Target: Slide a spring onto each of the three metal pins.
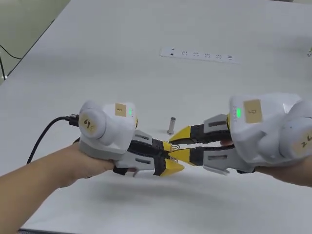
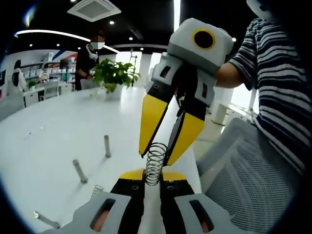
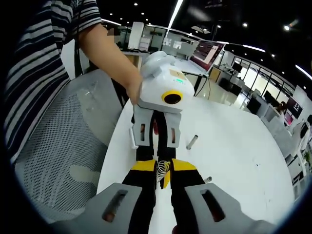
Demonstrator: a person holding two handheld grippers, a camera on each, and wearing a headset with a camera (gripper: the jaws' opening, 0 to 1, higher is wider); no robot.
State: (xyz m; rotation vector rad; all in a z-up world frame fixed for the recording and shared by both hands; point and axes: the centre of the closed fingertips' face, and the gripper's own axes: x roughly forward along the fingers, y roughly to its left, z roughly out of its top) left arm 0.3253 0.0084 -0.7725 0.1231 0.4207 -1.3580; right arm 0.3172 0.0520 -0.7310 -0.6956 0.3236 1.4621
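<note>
Two grippers meet tip to tip above the table (image 1: 122,73), and between them is the spring (image 2: 155,163). We judge this to be a re-grip, setting the coil up before it goes onto a pin. The left gripper (image 1: 169,157) has its jaws drawn narrow on the spring's near end, which rises from between its yellow tips in the left gripper view. The right gripper (image 1: 176,145) has its jaws slightly apart astride the far end; we cannot tell whether they press on the coil.

To do it well, we would let only one gripper release, and only once the other has a sure pinch. We would pinch lightly, since the coils look soft and could be crushed or spring away. We would hold the spring close to one end, so the other end and its bore are free to go over a pin. We would also bring its axis upright before lowering it.

The upright pin (image 1: 171,125) stands just behind the jaws, bare. A second pin (image 2: 79,170) stands near it, also bare. A third pin (image 2: 46,219) seems to lie flat, with a loose spring (image 2: 96,190) on the table between them.

Both hands hold the grippers low and nearly level, pointing inward at each other. The left is tilted slightly down and the right sits a little higher.
</note>
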